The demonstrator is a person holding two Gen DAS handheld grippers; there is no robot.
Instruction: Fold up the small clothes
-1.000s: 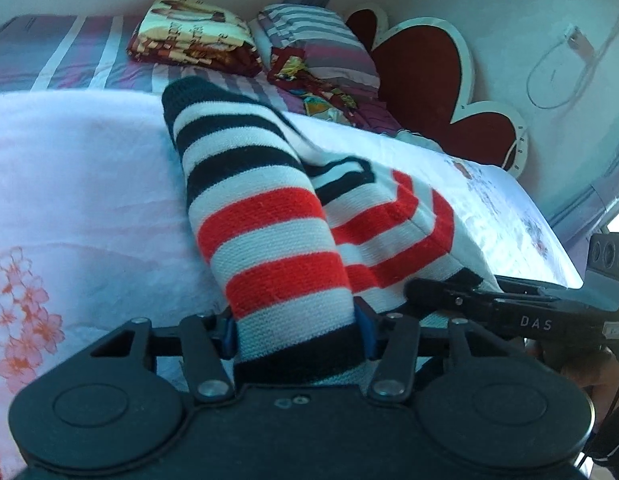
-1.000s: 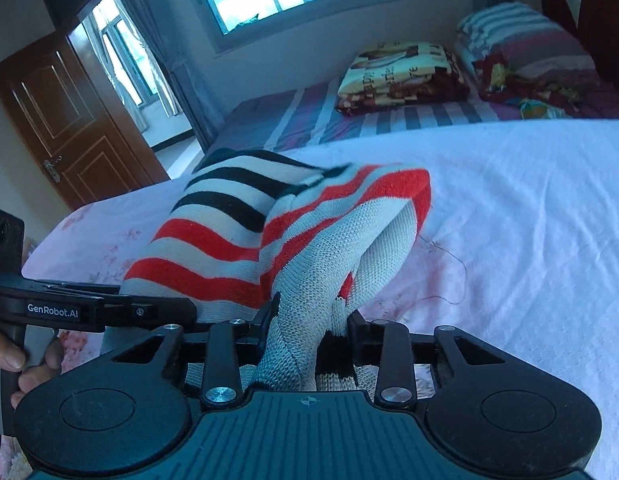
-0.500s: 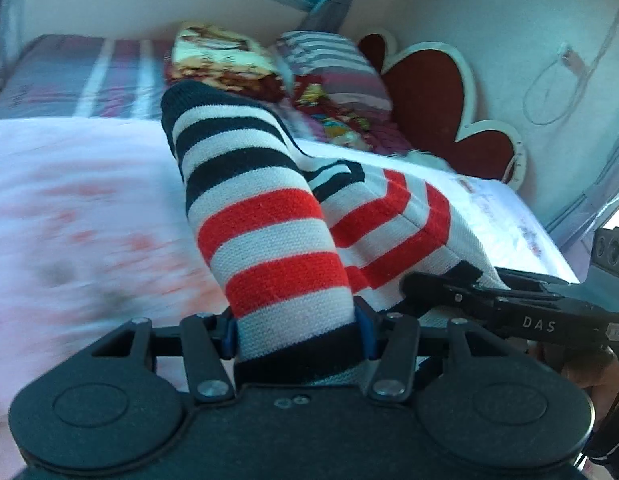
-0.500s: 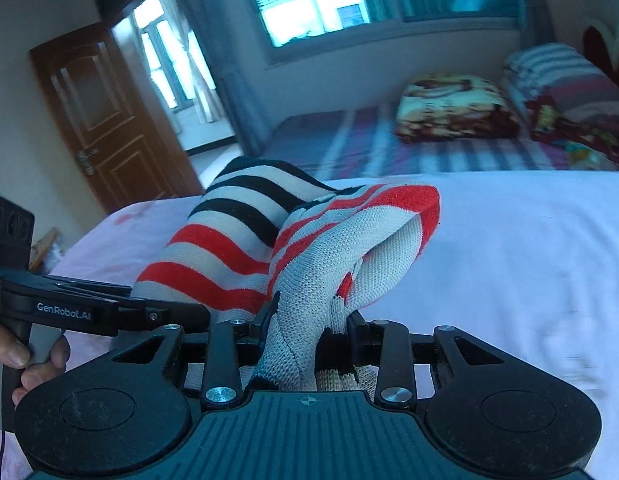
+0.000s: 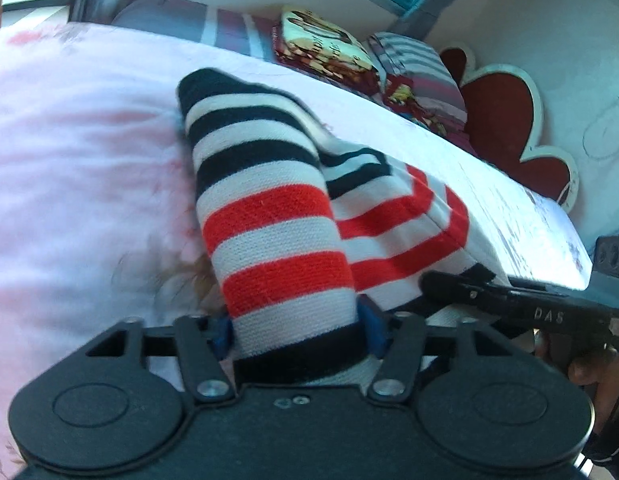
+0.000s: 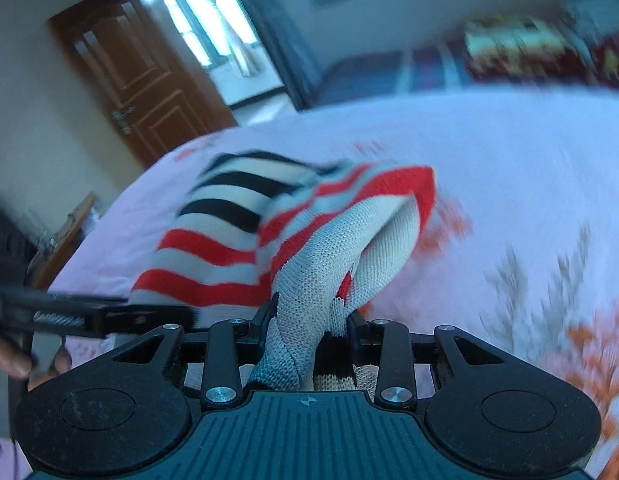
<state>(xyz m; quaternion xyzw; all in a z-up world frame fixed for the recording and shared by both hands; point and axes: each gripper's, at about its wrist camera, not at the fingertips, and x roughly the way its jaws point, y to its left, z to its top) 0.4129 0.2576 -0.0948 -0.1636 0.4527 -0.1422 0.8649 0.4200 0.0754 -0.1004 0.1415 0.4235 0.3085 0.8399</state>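
Knitted and striped in red, black and white, the garment point(image 5: 269, 216) fills the middle of both wrist views, lifted off the bedsheet point(image 5: 69, 168) that spreads pale pink across the left of the frame. The left gripper point(image 5: 299, 330) is closed on a black-edged hem, its blue pads pressing the fabric from both sides. The right gripper point(image 6: 309, 320) is closed too, pinching a bunched, twisted fold of grey-white knit at lower centre of its view. Each gripper shows at the edge of the other's picture, so they sit near each other.

The step looks like carrying the held edge over to lay a fold. To do it well, keep both grips firm and level, spread the two apart enough to take out the twist on the right side, then lower the cloth flat onto the sheet before letting go.
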